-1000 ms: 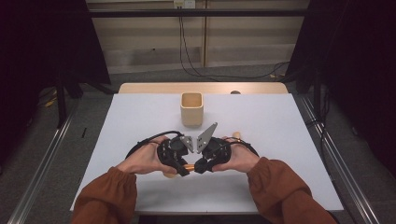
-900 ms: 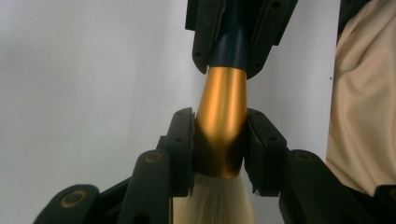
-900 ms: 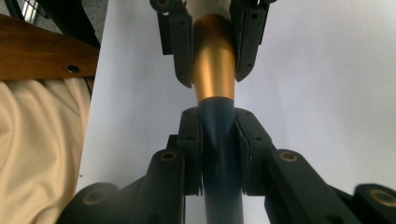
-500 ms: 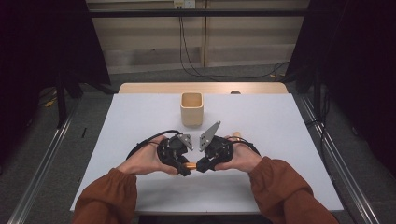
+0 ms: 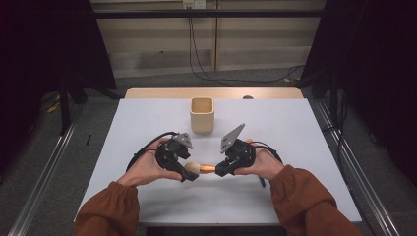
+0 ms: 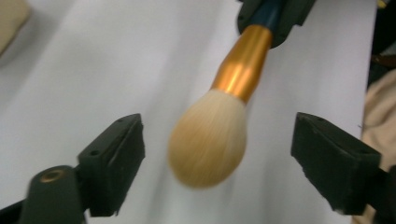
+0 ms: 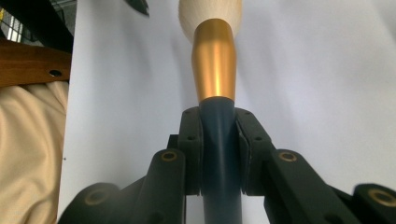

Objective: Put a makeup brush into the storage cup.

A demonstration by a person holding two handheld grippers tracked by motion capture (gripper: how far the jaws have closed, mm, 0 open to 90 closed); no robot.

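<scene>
The white table [image 5: 147, 128] spans the high view, with a wooden strip along its far edge. On it, toward the far middle, stands a square tan cup [image 5: 202, 114], upright and well apart from the hands. Nearer the person, two sleeved forearms come in from the bottom, and the left gripper [image 5: 183, 173] and right gripper [image 5: 220, 170] face each other close above the tabletop, with a makeup brush [image 5: 199, 168] lying level between them.

From above, the brush is small and how each tool meets it is hard to read. The right gripper view settles one side: its own jaws are clamped on the brush's dark blue handle [image 7: 218, 140], with the gold ferrule [image 7: 214, 60] rising just beyond them and the pale bristles cut off at the top edge. A tan shape at that view's left edge is too close to identify.

The left gripper view shows the opposite end: the rounded bristle head [image 6: 208, 137] hangs between the left tool's two black jaws, which stand wide apart and touch nothing. The right gripper [image 6: 271, 18] appears at the top, holding the handle.
</scene>
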